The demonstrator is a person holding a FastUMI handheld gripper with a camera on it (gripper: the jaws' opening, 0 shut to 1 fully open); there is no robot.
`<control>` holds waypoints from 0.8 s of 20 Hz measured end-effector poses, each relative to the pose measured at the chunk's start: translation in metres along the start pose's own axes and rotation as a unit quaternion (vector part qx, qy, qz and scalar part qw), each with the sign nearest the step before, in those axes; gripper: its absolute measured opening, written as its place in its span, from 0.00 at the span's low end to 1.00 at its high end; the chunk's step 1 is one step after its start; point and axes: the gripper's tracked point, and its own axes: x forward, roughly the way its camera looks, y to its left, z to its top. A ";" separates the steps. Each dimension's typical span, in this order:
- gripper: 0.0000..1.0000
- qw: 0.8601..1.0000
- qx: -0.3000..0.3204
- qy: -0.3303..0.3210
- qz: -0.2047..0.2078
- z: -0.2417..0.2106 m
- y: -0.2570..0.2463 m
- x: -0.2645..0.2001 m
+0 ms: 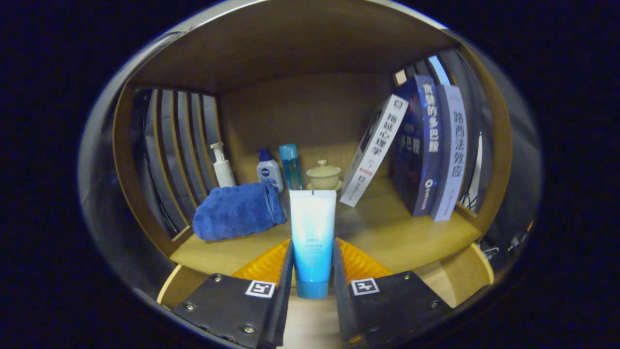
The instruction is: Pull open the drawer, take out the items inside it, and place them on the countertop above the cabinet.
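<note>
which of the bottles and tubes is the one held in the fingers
The white-to-blue tube, cap down, clamped between the fingers; the other bottles stand beyond it.

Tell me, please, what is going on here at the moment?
A person's hand-held tongs are shut on a blue-and-white tube, held upright over the wooden countertop. Beyond it sit a blue towel, some bottles, a lidded cup and leaning books.

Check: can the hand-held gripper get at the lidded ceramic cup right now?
Probably not. The hand-held gripper is shut on the blue-white tube, and that tube stands directly in front of the lidded ceramic cup at the back of the shelf. It must release first.
</note>
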 end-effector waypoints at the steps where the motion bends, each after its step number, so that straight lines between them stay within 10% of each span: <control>1: 0.43 1.000 0.007 0.004 -0.005 -0.004 -0.001 0.012; 6: 0.46 0.999 0.043 0.000 -0.022 -0.012 -0.001 0.043; 8: 0.77 0.999 0.040 -0.021 -0.031 -0.007 0.001 0.050; 16: 0.99 0.998 0.002 -0.025 -0.055 0.000 -0.001 0.040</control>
